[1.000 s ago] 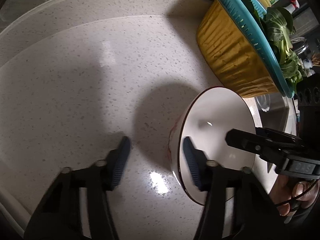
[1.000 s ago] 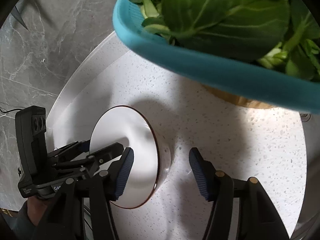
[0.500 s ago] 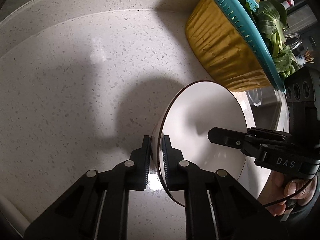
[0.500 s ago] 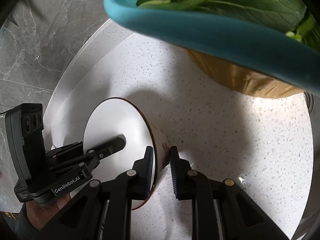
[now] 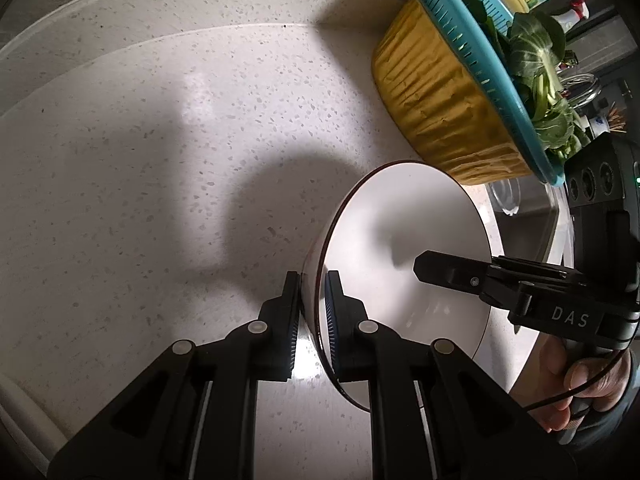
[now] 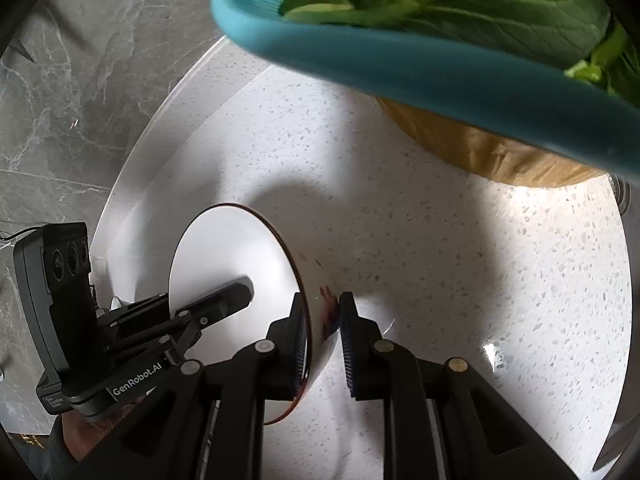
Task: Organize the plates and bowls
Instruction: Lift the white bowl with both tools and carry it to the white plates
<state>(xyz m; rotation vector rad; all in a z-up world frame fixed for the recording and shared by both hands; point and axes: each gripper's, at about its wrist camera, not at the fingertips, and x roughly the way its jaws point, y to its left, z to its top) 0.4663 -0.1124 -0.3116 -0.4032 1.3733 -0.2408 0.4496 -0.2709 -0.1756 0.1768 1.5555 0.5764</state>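
A white bowl (image 5: pixel 400 248) with a dark red rim is over the speckled counter (image 5: pixel 160 160), gripped from two sides. My left gripper (image 5: pixel 312 284) is shut on its near-left rim, one pad inside and one outside. My right gripper (image 6: pixel 322 304) is shut on the opposite rim of the bowl (image 6: pixel 228 264), over a red pattern on the outer wall. Each view shows the other gripper's inner finger (image 5: pixel 440 270) (image 6: pixel 224 302) reaching into the bowl. I cannot tell whether the bowl's base touches the counter.
A teal colander (image 5: pixel 480 40) full of green leaves sits in a yellow basin (image 5: pixel 436 92) just behind the bowl, and it overhangs the right wrist view (image 6: pixel 400 68). A sink (image 5: pixel 524 216) lies to the right. A grey marble wall (image 6: pixel 60 100) lies beyond the counter's raised edge.
Both grippers went from open, straddling the bowl's rim, to shut on it. The bowl now stands a little further from the left wrist camera's lower edge.
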